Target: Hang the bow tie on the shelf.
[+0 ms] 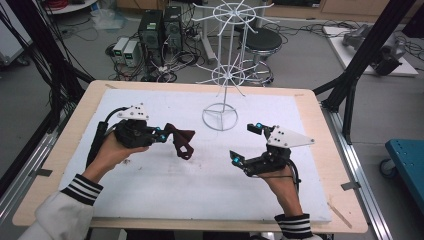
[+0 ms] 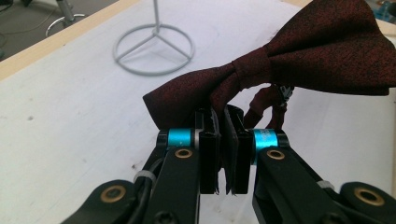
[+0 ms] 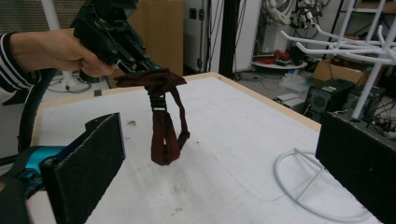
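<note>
A dark red bow tie (image 1: 181, 138) hangs in the air over the left half of the white mat, its strap loop (image 3: 164, 133) dangling down. My left gripper (image 1: 163, 135) is shut on the bow tie's lower edge near the knot (image 2: 247, 70); the pads (image 2: 209, 149) pinch the fabric. My right gripper (image 1: 246, 143) stands open over the right half of the mat, with nothing between its wide-apart pads (image 3: 88, 163), facing the bow tie from a short way off.
A white wire display stand (image 1: 225, 70) rises from a ring base (image 1: 219, 117) at the mat's far middle, with spoked arms (image 3: 336, 44) up high. The white mat (image 1: 150, 190) lies on a wooden table (image 1: 330, 165). Computers, cables and a stool sit on the floor beyond.
</note>
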`<state>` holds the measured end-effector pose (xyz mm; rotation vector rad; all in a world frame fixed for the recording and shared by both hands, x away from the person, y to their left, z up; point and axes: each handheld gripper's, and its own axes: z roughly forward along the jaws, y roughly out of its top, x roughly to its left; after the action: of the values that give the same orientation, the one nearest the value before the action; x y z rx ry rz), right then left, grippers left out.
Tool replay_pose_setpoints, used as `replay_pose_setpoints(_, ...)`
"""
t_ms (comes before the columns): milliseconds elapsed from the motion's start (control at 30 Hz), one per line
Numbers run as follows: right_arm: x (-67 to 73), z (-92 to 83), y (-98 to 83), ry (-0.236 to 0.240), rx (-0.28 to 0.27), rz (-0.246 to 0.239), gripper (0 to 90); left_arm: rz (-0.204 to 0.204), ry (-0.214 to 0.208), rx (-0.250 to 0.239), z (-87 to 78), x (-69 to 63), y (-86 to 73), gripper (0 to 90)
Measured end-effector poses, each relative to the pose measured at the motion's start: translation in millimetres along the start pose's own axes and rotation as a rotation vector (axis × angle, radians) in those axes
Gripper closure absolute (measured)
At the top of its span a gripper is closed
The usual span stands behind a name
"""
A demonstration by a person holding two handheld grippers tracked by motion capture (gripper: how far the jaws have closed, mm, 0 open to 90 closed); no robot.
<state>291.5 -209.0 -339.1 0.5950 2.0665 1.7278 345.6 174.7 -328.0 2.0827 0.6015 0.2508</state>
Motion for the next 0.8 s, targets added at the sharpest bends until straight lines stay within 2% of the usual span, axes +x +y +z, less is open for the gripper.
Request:
replay_pose_setpoints(267,5.0,11.8,6.9,0.032,0.003,0.001,0.6,0.009,-0.002,-0.016,12.3,-10.0,8.3,85.2)
replay_pose_setpoints(467,12.4,25.0,10.7,0.053,0.033,-0.017,2.2,0.020,-0.013,-0.017,23.2,-17.0,14.4,85.2)
replay_pose_setpoints(800,18.8,42.9,11.9,0.108,0.062,0.012,6.0,0.033,-0.024,-0.019,33.2,-24.2,20.8,85.2)
